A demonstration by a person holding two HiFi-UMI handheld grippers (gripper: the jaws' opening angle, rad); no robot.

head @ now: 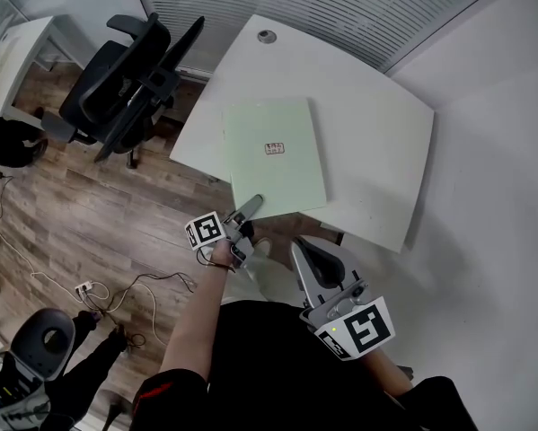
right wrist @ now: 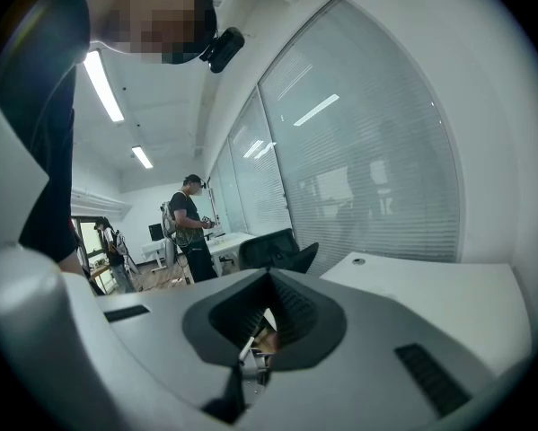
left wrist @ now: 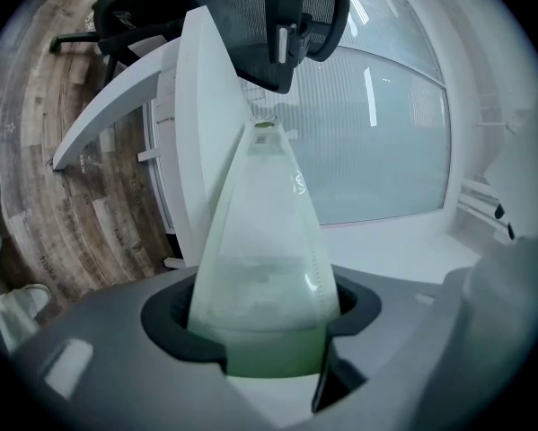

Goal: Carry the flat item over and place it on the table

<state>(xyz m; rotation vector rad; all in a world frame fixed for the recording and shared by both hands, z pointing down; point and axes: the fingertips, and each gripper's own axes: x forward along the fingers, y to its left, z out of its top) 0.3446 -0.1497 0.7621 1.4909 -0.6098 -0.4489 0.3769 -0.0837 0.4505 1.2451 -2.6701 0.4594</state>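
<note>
Ok, left to right. Chair is standing far left on the wood floor, with cables trailing across the floor nearer the person.

Left tool is clamping the near edge of the green folder. In the left gripper view, the left tool is pressing both jaws on the folder, which is running straight out from them towards the worktop.

Folder is lying broad side up over the white worktop, with a small label showing near its middle. Its near end is overhanging the worktop's front edge, where the left tool is holding it. Can't tell whether the folder is touching the surface.

Grommet is sitting at the worktop's far corner, well apart from the folder.

Right tool is hanging close to the person's body, right of the left tool and apart from the folder. In the right gripper view, the right tool is showing its jaws together with nothing between them. Behind it, a second person is standing in the background.
</note>
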